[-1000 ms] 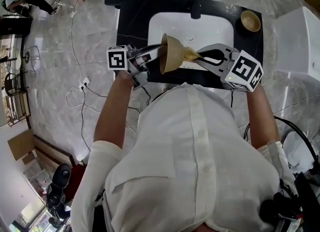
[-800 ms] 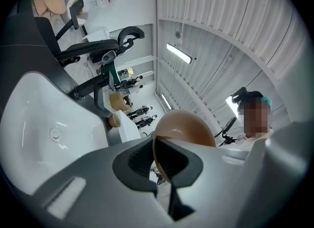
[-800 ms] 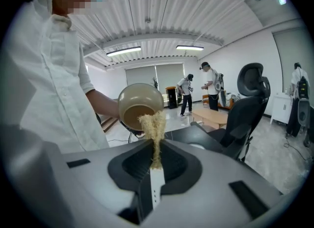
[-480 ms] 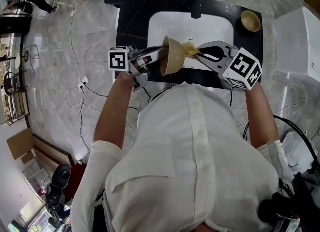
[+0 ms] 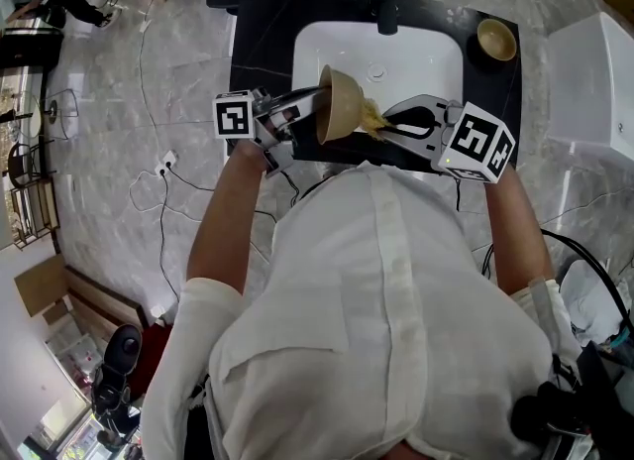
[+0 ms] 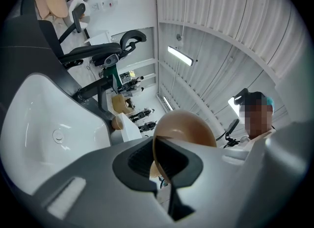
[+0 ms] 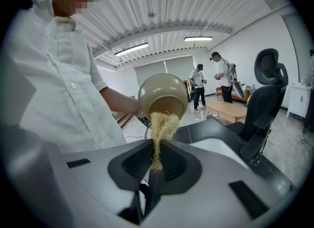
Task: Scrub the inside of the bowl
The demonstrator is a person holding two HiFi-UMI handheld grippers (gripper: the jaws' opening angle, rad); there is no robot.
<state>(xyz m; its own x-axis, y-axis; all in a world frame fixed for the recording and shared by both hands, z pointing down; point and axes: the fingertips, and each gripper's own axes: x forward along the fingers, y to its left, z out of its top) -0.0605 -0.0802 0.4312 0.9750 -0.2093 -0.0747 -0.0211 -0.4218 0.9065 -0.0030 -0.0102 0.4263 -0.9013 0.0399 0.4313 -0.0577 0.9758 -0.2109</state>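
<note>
I'm looking down on a black counter [image 5: 260,47] with a white sink [image 5: 416,52] and a dark faucet [image 5: 384,2], on a grey marble floor [image 5: 178,71]. A second bowl [image 5: 496,41] sits at the counter's far right corner. Behind, 2 people [image 7: 198,87] stand near an office chair [image 7: 265,89]. Both forearms reach forward over the counter's near edge. The left gripper [image 5: 313,103] has its jaws clamped on the rim of the tan bowl [image 5: 342,106], held on its side above the sink's near edge, mouth facing right. The right gripper [image 5: 392,121] pinches a tan fibrous scrubber [image 5: 371,111], whose far end presses into the bowl's mouth.
</note>
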